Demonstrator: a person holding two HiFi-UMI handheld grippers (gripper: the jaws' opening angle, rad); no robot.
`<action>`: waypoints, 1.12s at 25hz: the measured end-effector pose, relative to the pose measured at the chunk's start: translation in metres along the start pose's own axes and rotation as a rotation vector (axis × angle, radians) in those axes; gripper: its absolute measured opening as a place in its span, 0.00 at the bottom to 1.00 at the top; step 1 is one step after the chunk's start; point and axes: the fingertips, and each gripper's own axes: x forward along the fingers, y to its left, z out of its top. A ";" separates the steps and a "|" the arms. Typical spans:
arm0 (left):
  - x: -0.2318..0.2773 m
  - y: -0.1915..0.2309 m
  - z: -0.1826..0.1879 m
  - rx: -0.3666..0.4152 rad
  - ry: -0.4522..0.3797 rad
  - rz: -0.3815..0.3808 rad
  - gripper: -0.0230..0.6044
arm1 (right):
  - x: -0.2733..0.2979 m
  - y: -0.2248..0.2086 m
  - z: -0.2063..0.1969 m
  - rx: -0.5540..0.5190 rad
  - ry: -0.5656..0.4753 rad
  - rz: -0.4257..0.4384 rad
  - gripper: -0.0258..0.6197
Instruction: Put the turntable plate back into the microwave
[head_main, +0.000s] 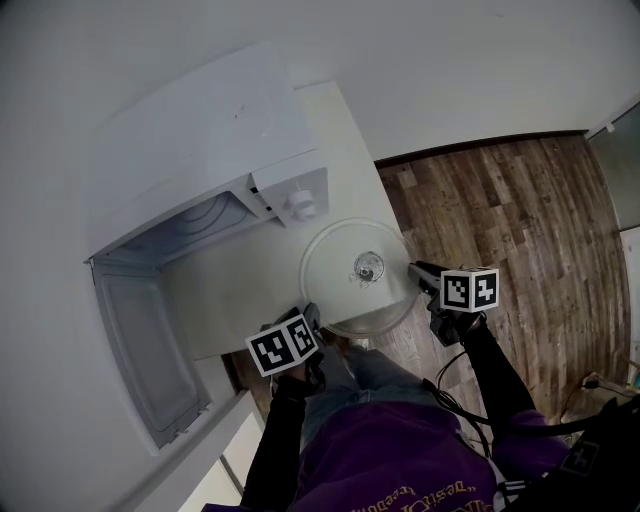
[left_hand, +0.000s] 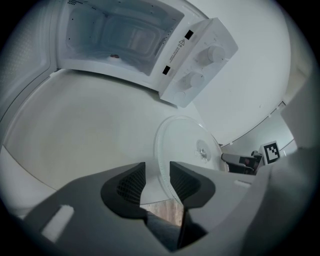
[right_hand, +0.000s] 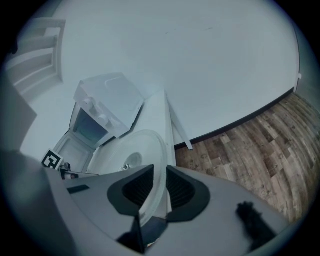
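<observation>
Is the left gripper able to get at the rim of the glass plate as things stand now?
Probably yes. The rim of the glass plate stands between the open jaws of the left gripper, and that part overhangs the edge of the table, so nothing seems to block them.

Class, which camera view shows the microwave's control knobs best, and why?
The left gripper view: both knobs on the microwave face the camera, large and sharp. The head view shows one knob clearly, from above. The right gripper view shows them only small and faint.
</observation>
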 end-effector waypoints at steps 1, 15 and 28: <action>0.000 0.001 0.000 0.002 -0.003 0.002 0.29 | 0.000 0.000 -0.002 0.010 0.007 0.005 0.17; 0.003 -0.046 -0.094 -0.294 0.187 -0.337 0.44 | -0.009 0.003 -0.019 0.013 0.035 0.013 0.14; 0.023 -0.073 -0.073 -0.295 0.018 -0.406 0.29 | -0.012 0.006 -0.017 -0.064 0.027 0.005 0.13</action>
